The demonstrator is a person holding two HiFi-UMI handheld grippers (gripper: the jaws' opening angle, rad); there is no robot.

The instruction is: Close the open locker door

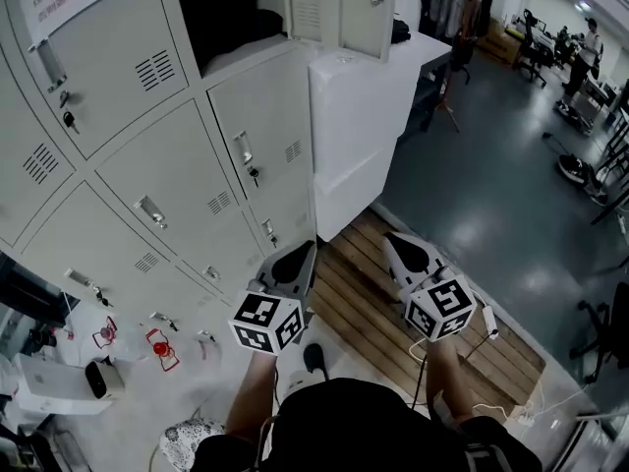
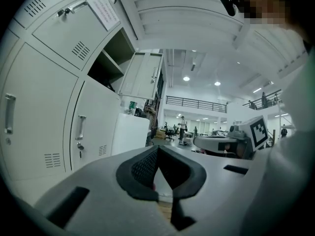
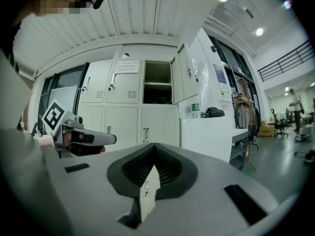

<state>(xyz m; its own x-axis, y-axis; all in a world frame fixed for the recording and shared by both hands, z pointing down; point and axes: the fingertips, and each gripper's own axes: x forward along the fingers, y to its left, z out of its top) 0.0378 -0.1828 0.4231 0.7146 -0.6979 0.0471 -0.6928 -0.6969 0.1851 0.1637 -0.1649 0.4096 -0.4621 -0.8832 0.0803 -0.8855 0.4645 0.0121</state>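
Left gripper [image 1: 295, 258] and right gripper [image 1: 409, 251] closed, empty; open locker [image 1: 185, 23] holds dark bundle [image 1: 241, 25].

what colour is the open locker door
The open locker door is pale grey, best seen in the right gripper view.

Locker corner of a big open workshop hall.
Grey steel lockers [image 1: 167, 180], glossy grey floor [image 1: 491, 175], office chairs [image 1: 537, 55] far off (mezzanine railing [image 2: 197, 103] overhead), ceiling spotlights [image 2: 186, 78].
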